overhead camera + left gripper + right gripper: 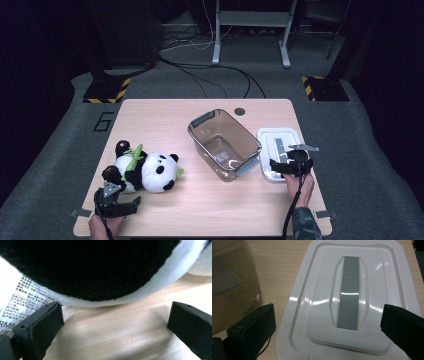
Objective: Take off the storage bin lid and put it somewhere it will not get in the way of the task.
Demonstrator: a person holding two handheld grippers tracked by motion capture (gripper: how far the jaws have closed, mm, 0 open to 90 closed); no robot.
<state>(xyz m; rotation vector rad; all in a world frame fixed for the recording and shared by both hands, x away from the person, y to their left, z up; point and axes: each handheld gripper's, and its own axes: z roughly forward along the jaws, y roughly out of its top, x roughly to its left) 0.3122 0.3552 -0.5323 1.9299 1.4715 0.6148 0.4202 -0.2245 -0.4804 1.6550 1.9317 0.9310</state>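
Lid (278,148): white, with a grey strip (349,292) set in a recess down its middle; flat on the table (210,200), at the right side, just beside the clear bin (224,144) and apart from it by a narrow strip of bare wood.
Lid, close up (317,322): glossy, lying below and between the black jaws in the right gripper view; no pad touching it.
Right gripper (289,167): over the near end of the lid, held by a hand (300,187) coming in from the bottom edge; jaws spread wide apart, nothing between the pads (cable trailing back along the sleeve).
Right gripper, own view (328,322): one jaw low at the left, the other low at the right, lid surface showing in the gap.
Clear bin: brownish see-through plastic with grey handles at two ends, open on top, standing at a slant near the table's middle; one rounded corner (234,285) seen at the left of the right gripper view.
Panda plush (145,170): black and white with green bits, lying on its side at the table's left part, well apart from the bin.
Left gripper (122,205): at the near left of the table, just beside the panda; jaws apart, holding nothing.
Left gripper, own view (115,322): bare wood between the jaws, black and white fur (100,272) just beyond them, a printed tag (22,302) by the left jaw.
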